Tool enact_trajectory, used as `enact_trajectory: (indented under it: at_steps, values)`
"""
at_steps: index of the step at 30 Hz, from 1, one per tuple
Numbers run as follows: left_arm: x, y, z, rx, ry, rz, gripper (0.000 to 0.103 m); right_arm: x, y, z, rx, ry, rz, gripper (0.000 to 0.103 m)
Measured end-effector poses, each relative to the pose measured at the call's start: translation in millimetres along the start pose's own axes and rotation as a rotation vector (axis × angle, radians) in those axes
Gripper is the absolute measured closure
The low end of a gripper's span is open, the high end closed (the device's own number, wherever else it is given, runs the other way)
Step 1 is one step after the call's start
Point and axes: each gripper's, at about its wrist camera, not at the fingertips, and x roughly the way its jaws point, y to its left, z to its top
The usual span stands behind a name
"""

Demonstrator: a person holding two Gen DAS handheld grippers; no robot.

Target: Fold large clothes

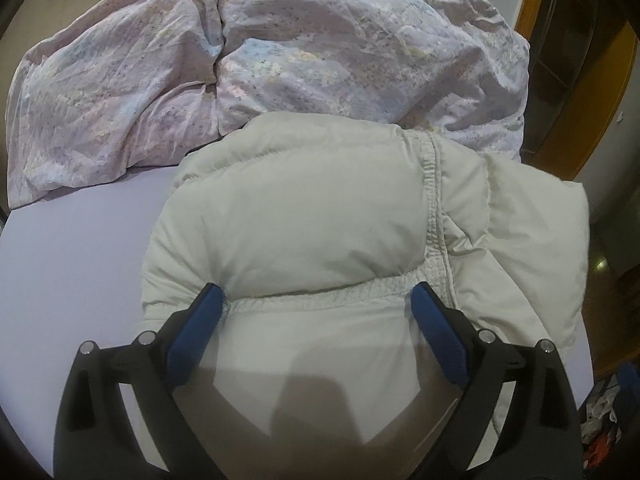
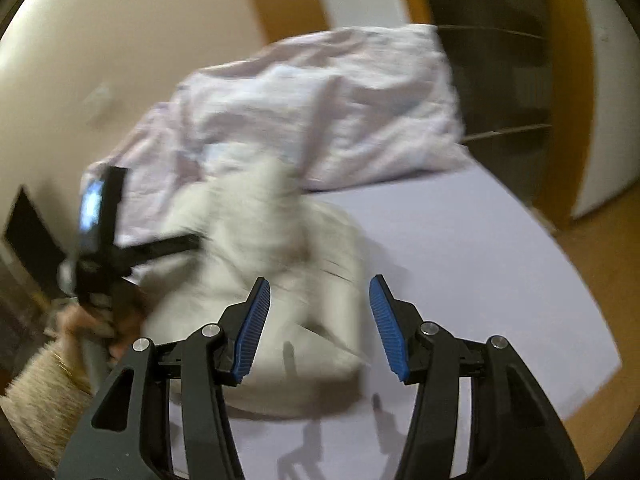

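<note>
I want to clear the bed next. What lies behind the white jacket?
Behind the white jacket lies a crumpled floral duvet on the lilac sheet. The jacket covers the duvet's near edge, and what lies under either cannot be seen.

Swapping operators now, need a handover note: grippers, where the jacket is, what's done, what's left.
Left gripper: open, jaws wide, straddling the elastic hem of the white puffer jacket, not pinching it.
Right gripper: open, empty, above the lilac sheet.
Jacket: bundled on the sheet, in front of the floral duvet.
Done: jacket appears folded into a compact bundle.
Left: check and tidy the fold; right view is blurred.
</note>
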Motion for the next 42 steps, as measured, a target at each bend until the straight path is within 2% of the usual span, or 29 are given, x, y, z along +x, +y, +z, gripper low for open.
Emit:
enact_trajectory:
  at_steps: [1, 4, 8, 13, 23, 33, 42]
  values:
    - [-5, 3, 1, -0.003, 0.007, -0.013, 0.009, 9, 11, 6, -0.012, 0.013, 0.034, 0.05]
    - [-19, 13, 2, -0.007, 0.018, -0.042, 0.008, 39, 37, 22, -0.056, 0.049, 0.064, 0.055]
    - [-33, 27, 5, 0.008, -0.003, -0.026, 0.008, 72, 56, 37, -0.053, 0.099, 0.111, 0.057]
    - [-32, 42, 7, 0.007, -0.002, 0.001, 0.008, 95, 62, 42, -0.051, 0.14, 0.085, 0.057]
    - [-12, 44, 6, 0.028, -0.003, 0.005, 0.002, 134, 50, 32, -0.079, 0.191, -0.002, 0.059]
    - [4, 30, 5, 0.063, -0.014, 0.032, 0.002, 163, 22, 29, -0.018, 0.231, 0.038, 0.059]
    - [19, 23, -1, 0.075, -0.041, 0.055, 0.002, 176, 11, 18, 0.005, 0.194, 0.073, 0.059]
